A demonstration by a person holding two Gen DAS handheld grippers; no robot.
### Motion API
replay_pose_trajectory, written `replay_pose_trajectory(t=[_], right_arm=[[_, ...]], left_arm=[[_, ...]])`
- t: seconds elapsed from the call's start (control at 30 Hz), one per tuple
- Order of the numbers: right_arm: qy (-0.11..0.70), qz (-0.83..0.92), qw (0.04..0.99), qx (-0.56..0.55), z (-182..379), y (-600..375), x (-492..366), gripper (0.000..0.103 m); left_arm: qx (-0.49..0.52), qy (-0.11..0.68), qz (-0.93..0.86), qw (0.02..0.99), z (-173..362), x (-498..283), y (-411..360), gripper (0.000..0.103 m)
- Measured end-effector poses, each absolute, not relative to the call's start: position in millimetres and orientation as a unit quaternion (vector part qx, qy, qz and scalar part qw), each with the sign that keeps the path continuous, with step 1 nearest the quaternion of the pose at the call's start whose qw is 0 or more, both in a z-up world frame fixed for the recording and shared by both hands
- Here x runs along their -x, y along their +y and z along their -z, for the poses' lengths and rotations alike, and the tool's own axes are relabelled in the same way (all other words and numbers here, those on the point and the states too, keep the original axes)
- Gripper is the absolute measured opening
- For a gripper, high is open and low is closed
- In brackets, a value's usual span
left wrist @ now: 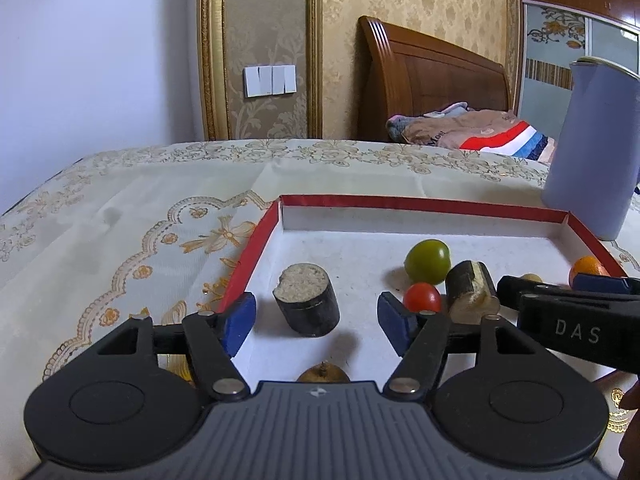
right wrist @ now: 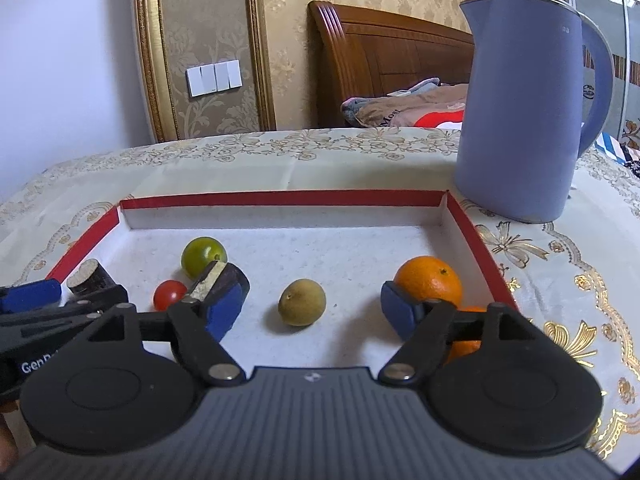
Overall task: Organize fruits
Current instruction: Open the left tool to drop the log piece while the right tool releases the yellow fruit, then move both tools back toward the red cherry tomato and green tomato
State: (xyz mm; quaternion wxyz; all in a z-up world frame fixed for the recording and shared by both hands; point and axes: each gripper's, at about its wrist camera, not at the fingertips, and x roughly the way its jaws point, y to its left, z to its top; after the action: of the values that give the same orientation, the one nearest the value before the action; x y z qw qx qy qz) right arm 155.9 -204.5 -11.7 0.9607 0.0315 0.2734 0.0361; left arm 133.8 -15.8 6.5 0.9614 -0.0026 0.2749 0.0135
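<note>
Fruits lie scattered on the white floor of a shallow red-rimmed box (right wrist: 476, 236) that rests on the cloth-covered bench (right wrist: 280, 160). Toward the left are a green tomato (right wrist: 203, 255), a small red tomato (right wrist: 169, 294) just beside it, and two dark sugarcane pieces: a short upright piece (left wrist: 306, 300) and a split piece (left wrist: 472, 290) lying on its side against the red tomato. Near the middle sits a small brownish longan (right wrist: 302, 302), and at the right an orange (right wrist: 428, 282) with a second orange partly hidden behind the finger.

Left hand-held gripper (left wrist: 318, 320) hovers with its blue pads well apart, the upright sugarcane piece standing free between them, touched by neither pad. Right hand-held gripper (right wrist: 312, 314) is likewise spread, the longan between its pads and clear of both; its right pad is close in front of the orange. A blue kettle (right wrist: 524, 112) stands on the bench just beyond the box's far right corner.
</note>
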Motion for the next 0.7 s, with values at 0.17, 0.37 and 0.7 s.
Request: replay_pose_trajectory(t=[0.17, 0.37, 0.7], right_arm=[[0.272, -0.042, 0.961, -0.039, 10, -207, -151, 0.079], [0.25, -0.028, 0.967, -0.042, 2, -214, -138, 0.089], [0.249, -0.029, 0.966, -0.062, -1, -235, -118, 0.09]], left_arm=[[0.012, 0.276, -0.016, 0.961, -7, -132, -12, 0.067], [0.022, 0.271, -0.013, 0.962, -9, -127, -8, 0.067], [0.044, 0.265, -0.006, 0.963, -13, -112, 0, 0.067]])
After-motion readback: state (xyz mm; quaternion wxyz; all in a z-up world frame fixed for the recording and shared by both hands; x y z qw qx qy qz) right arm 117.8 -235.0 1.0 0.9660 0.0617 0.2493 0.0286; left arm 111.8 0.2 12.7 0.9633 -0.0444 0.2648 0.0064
